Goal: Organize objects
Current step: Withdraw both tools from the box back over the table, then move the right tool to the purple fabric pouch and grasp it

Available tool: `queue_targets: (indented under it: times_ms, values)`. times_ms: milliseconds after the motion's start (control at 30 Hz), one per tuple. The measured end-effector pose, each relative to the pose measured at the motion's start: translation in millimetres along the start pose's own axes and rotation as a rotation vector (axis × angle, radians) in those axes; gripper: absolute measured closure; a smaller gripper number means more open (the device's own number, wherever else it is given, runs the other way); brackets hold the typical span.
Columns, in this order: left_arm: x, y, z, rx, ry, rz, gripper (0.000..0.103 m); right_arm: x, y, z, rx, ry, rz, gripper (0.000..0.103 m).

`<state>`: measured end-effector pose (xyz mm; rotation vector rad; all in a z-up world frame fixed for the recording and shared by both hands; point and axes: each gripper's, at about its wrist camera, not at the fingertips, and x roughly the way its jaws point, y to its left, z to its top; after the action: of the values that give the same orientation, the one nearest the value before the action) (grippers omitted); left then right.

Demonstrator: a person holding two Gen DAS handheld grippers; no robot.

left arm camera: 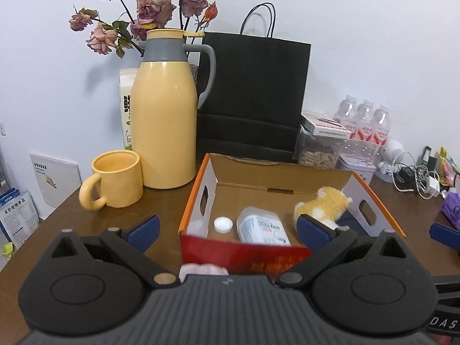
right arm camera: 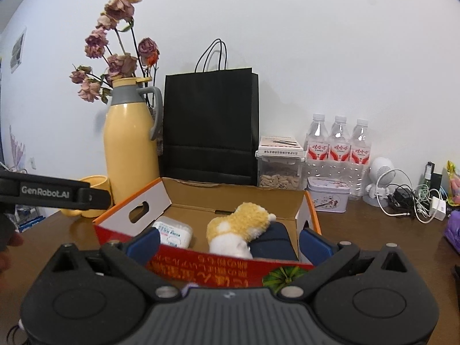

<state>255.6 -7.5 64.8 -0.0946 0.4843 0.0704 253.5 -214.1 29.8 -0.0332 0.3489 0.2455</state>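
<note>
**Me:** Left wrist view first: my left gripper (left arm camera: 228, 230) has its blue fingers (left arm camera: 143, 228) spread wide, with nothing between them. Low in the frame, just past them, sits the cardboard box (left arm camera: 201, 195). The right gripper (right arm camera: 228, 243) is spread too and empty, framing the same box's red front wall.

**You:** What's inside?

**Me:** In the left view, a plastic bottle (left arm camera: 263, 227) lies on its side at lower centre, with a loose white cap (left arm camera: 223, 224) just beside it. The plush toy (right arm camera: 238, 227) rests right of centre in the right view, lying on something dark blue (right arm camera: 276, 241) that I can't identify.

**You:** How would they handle?

**Me:** I judge the toy light and soft; it will squash, so I'd pinch its thick middle. The bottle looks light and slick, so I'd grip across its labelled body. The cap is small and flat, fiddly to pinch by its rim.

**You:** And outside the box?

**Me:** A yellow mug (left arm camera: 115, 179) is at left of the left view, beside the yellow thermos (left arm camera: 165, 120); it is likely heavier, rigid and breakable.

**You:** Any writing?

**Me:** "GenRobot.AI" reads on the other gripper's arm at left of the right view. Yellow characters on the red wall appear upside down; the bottle's label is too blurred to read.
</note>
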Motion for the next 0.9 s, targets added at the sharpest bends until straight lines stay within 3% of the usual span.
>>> queue_targets:
  times_ms: [433, 900]
  values:
    - [-47.5, 9.3, -47.2, 0.011, 0.032, 0.0, 0.0, -51.1, -5.9, -49.3, -0.083, 0.054, 0.022, 0.0]
    - [-70.1, 23.1, -91.8, 0.013, 0.091, 0.042, 0.0, -57.8, -13.8, -89.0, -0.127, 0.153, 0.065, 0.0]
